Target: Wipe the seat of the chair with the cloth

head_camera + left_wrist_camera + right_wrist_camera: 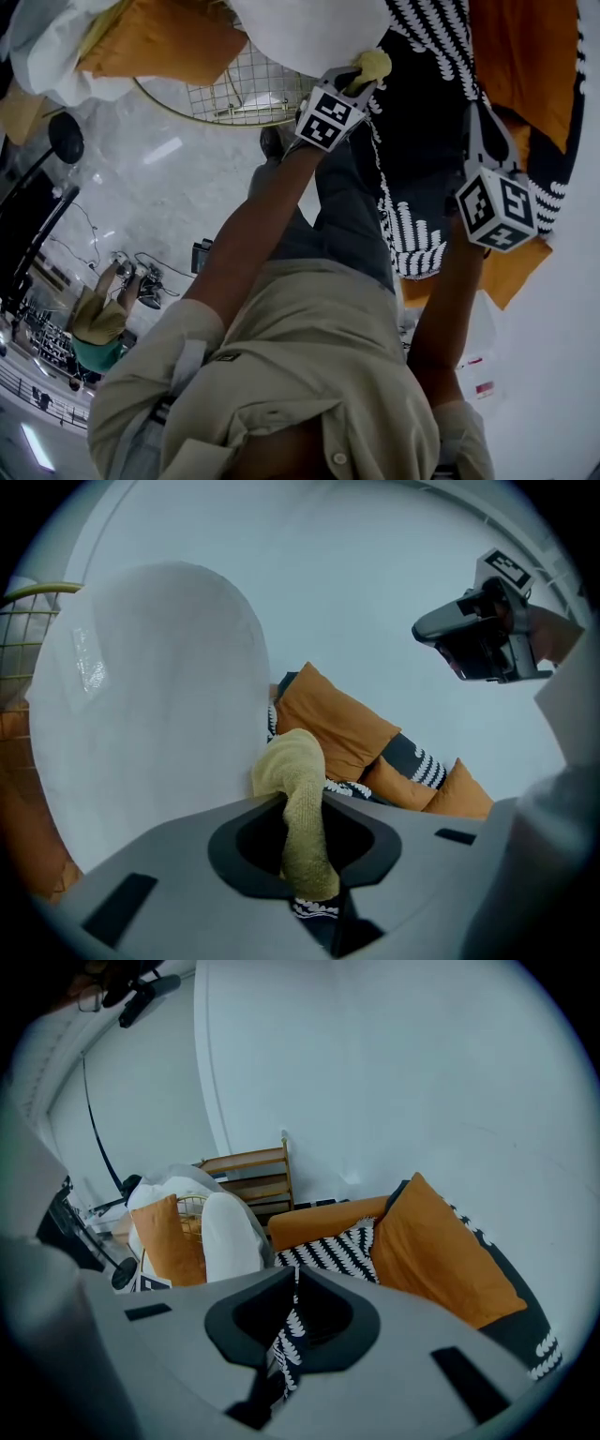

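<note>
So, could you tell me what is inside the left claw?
A yellow cloth is pinched in the left claw, jaws shut on it, top flopping out. Its lower end is hidden by the claw body; patterned fabric peeks below.

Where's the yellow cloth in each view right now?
Head view: top centre, the yellow cloth sticks out of the left gripper.
Left gripper view: centre, clamped between the fingers.
Right gripper view: not in it.
Shared landmark: the black-and-white patterned throw.
</note>
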A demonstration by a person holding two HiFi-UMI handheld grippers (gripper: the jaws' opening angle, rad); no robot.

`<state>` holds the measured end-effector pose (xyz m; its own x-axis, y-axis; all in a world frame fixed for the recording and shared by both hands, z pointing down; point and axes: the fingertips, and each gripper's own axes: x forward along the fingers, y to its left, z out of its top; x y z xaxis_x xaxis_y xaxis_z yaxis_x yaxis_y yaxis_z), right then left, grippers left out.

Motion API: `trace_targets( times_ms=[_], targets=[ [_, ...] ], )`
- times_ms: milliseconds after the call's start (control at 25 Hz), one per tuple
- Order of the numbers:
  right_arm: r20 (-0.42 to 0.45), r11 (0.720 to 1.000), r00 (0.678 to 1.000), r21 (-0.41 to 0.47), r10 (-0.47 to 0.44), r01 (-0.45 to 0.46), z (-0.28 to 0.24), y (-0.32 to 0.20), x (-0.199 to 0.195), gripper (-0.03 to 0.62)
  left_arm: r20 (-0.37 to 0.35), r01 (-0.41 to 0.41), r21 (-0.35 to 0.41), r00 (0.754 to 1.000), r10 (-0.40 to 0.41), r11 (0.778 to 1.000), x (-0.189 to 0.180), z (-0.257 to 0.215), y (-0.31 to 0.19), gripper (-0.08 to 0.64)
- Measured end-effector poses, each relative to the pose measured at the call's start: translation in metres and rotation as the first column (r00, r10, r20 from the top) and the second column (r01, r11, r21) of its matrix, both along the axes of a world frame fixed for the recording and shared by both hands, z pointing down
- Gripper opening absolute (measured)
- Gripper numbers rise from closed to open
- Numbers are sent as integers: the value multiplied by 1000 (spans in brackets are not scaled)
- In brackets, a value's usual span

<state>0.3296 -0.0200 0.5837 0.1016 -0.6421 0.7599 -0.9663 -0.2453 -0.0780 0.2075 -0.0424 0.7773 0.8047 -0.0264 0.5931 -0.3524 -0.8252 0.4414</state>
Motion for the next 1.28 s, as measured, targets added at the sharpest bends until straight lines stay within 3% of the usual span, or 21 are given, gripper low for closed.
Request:
trace_targets(
  times_ms=[200, 320, 400, 480, 640, 800, 880, 1080, 1160, 1280],
  targets=[
    [4, 1000, 1000, 3, -12, 12, 0, -6, -5, 28, -28, 16, 24, 999, -15, 1000, -11, 0, -21, 81],
    [3, 1000, 1000, 4, -19, 19, 0, -10, -7, 28, 7, 34, 46, 999, -35, 998, -37, 9, -41, 81],
    [4, 1000, 1000, -1, -18, 18, 3, -11, -7, 28, 55, 98, 49, 993, -101, 994, -69, 23, -65, 81],
    [8, 1000, 1000, -4, -20, 20, 7, -11, -9, 28, 137, 195, 65, 970, -202, 979, -113, 43, -96, 81],
    [15, 1000, 1000, -14, -23, 24, 12, -9, -11, 28, 283, 341, 160, 883, -374, 926, -187, 60, -151, 80],
    [18, 1000, 999, -14, -27, 28, 12, -12, -14, 28, 314, 365, 280, 839, -444, 888, -213, 50, -176, 80],
    [17, 1000, 999, -11, -28, 28, 11, -13, -14, 28, 314, 382, 300, 826, -469, 874, -219, 48, -179, 80],
    [16, 1000, 1000, -6, -21, 21, 10, -13, -13, 28, 316, 371, 245, 843, -436, 896, -206, 56, -164, 80],
    [16, 1000, 1000, -10, -18, 19, 12, -11, -12, 28, 294, 355, 200, 867, -401, 913, -187, 60, -151, 80],
    [16, 1000, 1000, -17, -10, 10, 17, -4, -11, 28, 265, 265, 135, 919, -293, 955, -143, 64, -113, 80]
  ],
)
